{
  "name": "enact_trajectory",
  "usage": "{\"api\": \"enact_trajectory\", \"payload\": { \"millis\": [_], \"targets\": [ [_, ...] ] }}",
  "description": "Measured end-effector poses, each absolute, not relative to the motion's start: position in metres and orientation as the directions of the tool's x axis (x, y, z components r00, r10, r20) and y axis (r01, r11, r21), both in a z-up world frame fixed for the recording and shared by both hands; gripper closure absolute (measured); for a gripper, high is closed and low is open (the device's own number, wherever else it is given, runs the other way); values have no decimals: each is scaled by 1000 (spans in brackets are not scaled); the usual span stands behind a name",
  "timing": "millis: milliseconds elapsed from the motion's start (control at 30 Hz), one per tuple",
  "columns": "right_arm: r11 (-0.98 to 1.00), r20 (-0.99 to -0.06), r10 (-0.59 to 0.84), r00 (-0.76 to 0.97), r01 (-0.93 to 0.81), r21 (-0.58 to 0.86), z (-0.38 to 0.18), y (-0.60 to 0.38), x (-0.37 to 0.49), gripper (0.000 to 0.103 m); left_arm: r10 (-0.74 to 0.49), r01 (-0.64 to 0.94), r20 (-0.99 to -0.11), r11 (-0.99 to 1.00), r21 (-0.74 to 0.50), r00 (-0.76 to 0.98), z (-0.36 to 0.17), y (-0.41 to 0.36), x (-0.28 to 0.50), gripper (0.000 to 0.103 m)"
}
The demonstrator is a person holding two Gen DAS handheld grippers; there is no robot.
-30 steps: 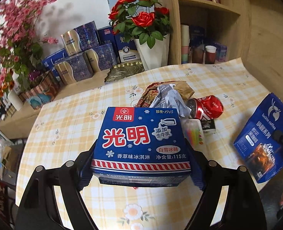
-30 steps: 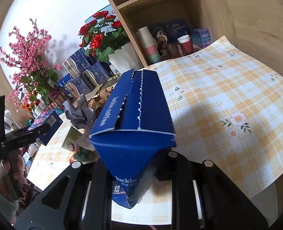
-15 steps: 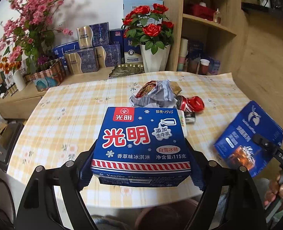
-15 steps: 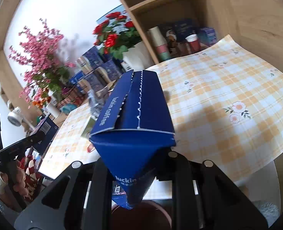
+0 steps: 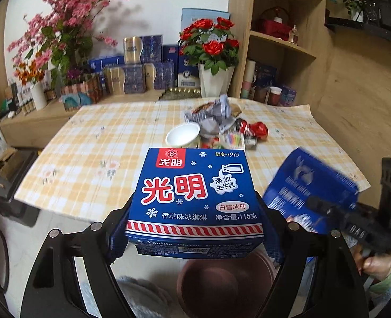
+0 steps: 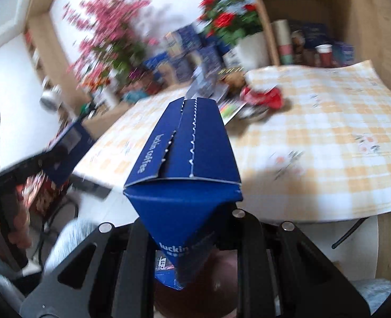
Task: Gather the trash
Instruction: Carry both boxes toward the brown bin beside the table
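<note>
My left gripper is shut on a blue ice cream box with red Chinese letters, its jaws wide around the box's sides. My right gripper is shut on a dark blue coffee bag, which also shows at the right of the left wrist view as the coffee bag. Both are held off the table's near edge, above a brown bin, the bin partly hidden by the bag. On the checked tablecloth lie a crushed red can, crumpled wrappers and a white cup.
A white vase of red roses, pink blossoms and several blue gift boxes stand behind the table. A wooden shelf unit with cups rises at the right. A person's hand grips the right tool.
Both grippers have drawn back from the table with their loads, past its near edge and over the brown bin. The trash pile now looks farther away, and the white cup has come into view.
</note>
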State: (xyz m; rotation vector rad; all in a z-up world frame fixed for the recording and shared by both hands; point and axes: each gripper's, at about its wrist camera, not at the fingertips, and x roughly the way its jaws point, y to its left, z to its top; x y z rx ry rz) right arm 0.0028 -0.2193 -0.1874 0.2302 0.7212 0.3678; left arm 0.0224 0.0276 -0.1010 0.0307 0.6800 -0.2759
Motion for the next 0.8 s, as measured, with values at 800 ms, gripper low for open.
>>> {"api": "enact_trajectory", "payload": {
  "millis": [800],
  "targets": [
    [949,-928,305,213,-154,276,-388,-173,35,82,-222,235,-681,969,-76,697,-162,31,14,24]
  ]
}}
